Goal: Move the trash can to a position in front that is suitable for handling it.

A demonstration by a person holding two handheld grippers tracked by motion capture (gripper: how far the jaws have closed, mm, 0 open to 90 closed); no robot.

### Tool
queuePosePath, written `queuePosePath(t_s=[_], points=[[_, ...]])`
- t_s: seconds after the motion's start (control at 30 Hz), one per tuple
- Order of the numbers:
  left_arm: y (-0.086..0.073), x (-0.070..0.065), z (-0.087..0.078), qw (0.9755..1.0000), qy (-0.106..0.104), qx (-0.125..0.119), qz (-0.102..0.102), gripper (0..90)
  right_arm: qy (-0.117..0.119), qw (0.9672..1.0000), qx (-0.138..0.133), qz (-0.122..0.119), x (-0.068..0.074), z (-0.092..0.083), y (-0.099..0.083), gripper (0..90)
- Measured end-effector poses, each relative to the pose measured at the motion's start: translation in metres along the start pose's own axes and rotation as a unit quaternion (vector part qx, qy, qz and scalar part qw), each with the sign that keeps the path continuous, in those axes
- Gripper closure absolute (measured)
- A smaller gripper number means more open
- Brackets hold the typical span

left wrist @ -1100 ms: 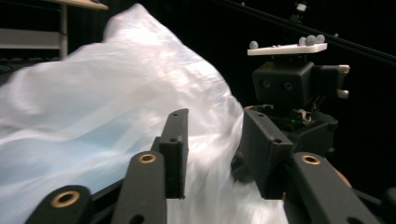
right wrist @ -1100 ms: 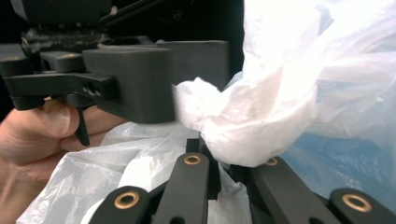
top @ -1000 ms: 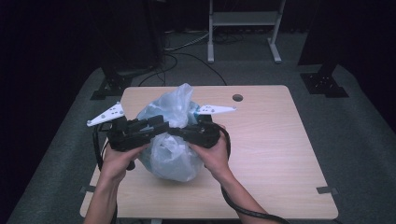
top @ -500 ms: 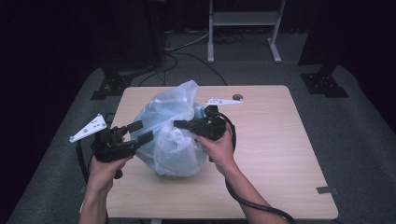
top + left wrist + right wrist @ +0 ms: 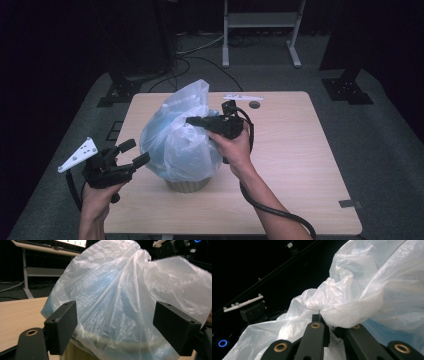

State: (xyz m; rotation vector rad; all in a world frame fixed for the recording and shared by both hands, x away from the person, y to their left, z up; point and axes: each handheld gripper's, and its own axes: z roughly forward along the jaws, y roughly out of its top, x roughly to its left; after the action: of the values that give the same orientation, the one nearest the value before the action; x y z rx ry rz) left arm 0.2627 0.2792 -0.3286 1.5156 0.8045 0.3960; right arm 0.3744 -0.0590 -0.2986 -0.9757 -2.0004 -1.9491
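Bag (image 5: 182, 142) sits mid-desk (image 5: 300, 165) over a pot, its top pinched in the level right tool (image 5: 192, 120), while the left tool (image 5: 134, 152), jaws just opened and empty, points at it from just left.

Lab/recording rig: dark room, lone wooden counter (image 5: 300, 165), stand feet (image 5: 347, 90), floor cables (image 5: 200, 50), metal rack (image 5: 260, 20).

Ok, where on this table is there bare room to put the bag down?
The table is bare right of the right gripper and along the near edge. It is crowded mid-left: the plastic bag drapes the container, with the open left gripper beside it.
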Motion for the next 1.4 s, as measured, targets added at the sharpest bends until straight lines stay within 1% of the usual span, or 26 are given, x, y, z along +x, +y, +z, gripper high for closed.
queuePosePath(t_s=[0.13, 0.2, 0.3, 0.37, 0.5, 0.53, 0.57, 0.63, 0.97, 1.23, 1.3, 1.4], points=[[-0.001, 0.003, -0.006, 1.0000, 0.005, -0.005, 0.000, 17.5, 0.007, 0.9999, -0.005, 0.007, -0.001, 0.001, 0.005, 88.7], [-0.003, 0.005, -0.007, 1.0000, 0.009, -0.003, -0.001, 17.5, 0.010, 0.9998, -0.010, 0.011, -0.002, 0.001, 0.005, 88.8], [-0.005, 0.008, -0.010, 0.9999, 0.012, -0.002, -0.003, 17.4, 0.018, 0.9994, -0.018, 0.025, -0.005, -0.001, 0.008, 89.0], [-0.006, 0.009, -0.012, 0.9999, 0.015, -0.004, -0.004, 15.7, 0.021, 0.9992, -0.022, 0.026, -0.007, -0.002, 0.009, 89.1], [-0.006, 0.011, -0.015, 0.9998, 0.018, -0.006, -0.004, 15.6, 0.025, 0.9989, -0.025, 0.032, -0.007, -0.003, 0.012, 89.2], [-0.006, 0.011, -0.016, 0.9998, 0.018, -0.006, -0.004, 15.6, 0.031, 0.9985, -0.031, 0.034, -0.007, -0.004, 0.015, 89.2], [-0.006, 0.012, -0.017, 0.9998, 0.018, -0.007, -0.004, 15.6, 0.034, 0.9984, -0.033, 0.032, -0.007, -0.004, 0.017, 89.2], [-0.007, 0.014, -0.019, 0.9997, 0.022, -0.008, -0.006, 15.6, 0.041, 0.9978, -0.038, 0.035, -0.006, -0.004, 0.020, 89.2], [-0.008, 0.019, -0.025, 0.9994, 0.030, -0.013, -0.009, 15.5, 0.052, 0.9964, -0.057, 0.034, -0.003, -0.005, 0.034, 89.3], [-0.010, 0.020, -0.026, 0.9994, 0.030, -0.011, -0.009, 15.5, 0.055, 0.9956, -0.067, 0.035, 0.000, -0.008, 0.042, 89.4], [-0.010, 0.020, -0.024, 0.9994, 0.032, -0.009, -0.010, 12.2, 0.054, 0.9953, -0.073, 0.033, 0.003, -0.010, 0.046, 89.4], [-0.011, 0.020, -0.024, 0.9994, 0.032, -0.007, -0.009, 12.1, 0.053, 0.9950, -0.077, 0.033, 0.003, -0.014, 0.049, 89.4]])
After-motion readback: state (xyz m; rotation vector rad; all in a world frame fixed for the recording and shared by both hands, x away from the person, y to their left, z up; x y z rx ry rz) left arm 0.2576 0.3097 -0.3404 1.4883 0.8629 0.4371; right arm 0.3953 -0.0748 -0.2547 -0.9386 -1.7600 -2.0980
